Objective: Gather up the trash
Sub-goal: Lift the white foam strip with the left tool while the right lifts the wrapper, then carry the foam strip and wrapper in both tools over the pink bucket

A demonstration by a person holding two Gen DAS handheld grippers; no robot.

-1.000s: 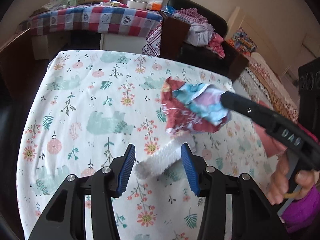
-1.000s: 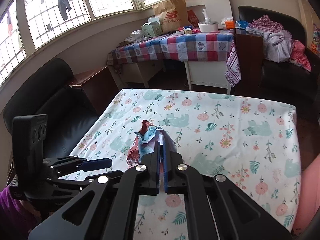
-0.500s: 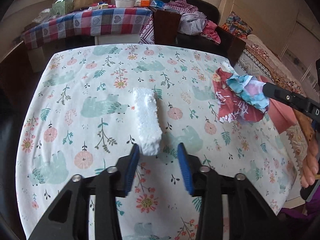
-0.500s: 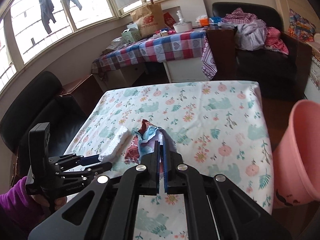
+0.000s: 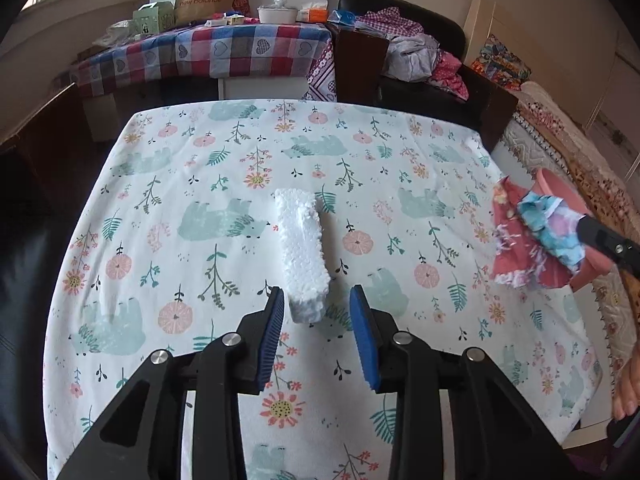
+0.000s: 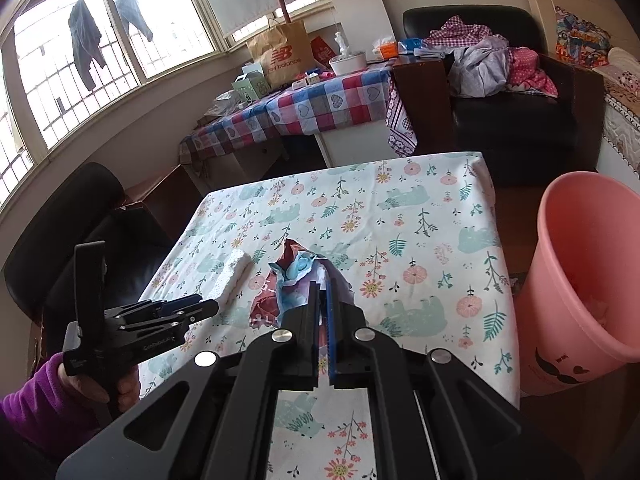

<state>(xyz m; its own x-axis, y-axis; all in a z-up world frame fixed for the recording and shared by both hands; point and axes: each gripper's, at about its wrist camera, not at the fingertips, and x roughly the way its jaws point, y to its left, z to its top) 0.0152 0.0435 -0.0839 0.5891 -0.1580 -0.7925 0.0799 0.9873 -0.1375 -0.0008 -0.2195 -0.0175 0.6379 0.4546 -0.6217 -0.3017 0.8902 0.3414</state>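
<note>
Nearest in the left wrist view, the left gripper [image 5: 318,316] has its jaws wide apart and holds nothing; the near end of the white foam piece [image 5: 302,254] lies on the table just between the blue pads [image 5: 275,340], and the rest of it points away toward 12 o'clock. In the right wrist view, the right gripper [image 6: 323,308] has its jaws pressed narrow on a crumpled wrapper [image 6: 294,282], red and light blue, which it carries above the floral tablecloth [image 6: 420,248]. At about 3 o'clock from it stands the pink bin [image 6: 576,264], beside the table edge. Something pale lies at the bottom of the bin, but I cannot tell what it is. I judge that the task is partly done: the wrapper is lifted but not yet dropped, and the foam piece waits on the table.
</note>
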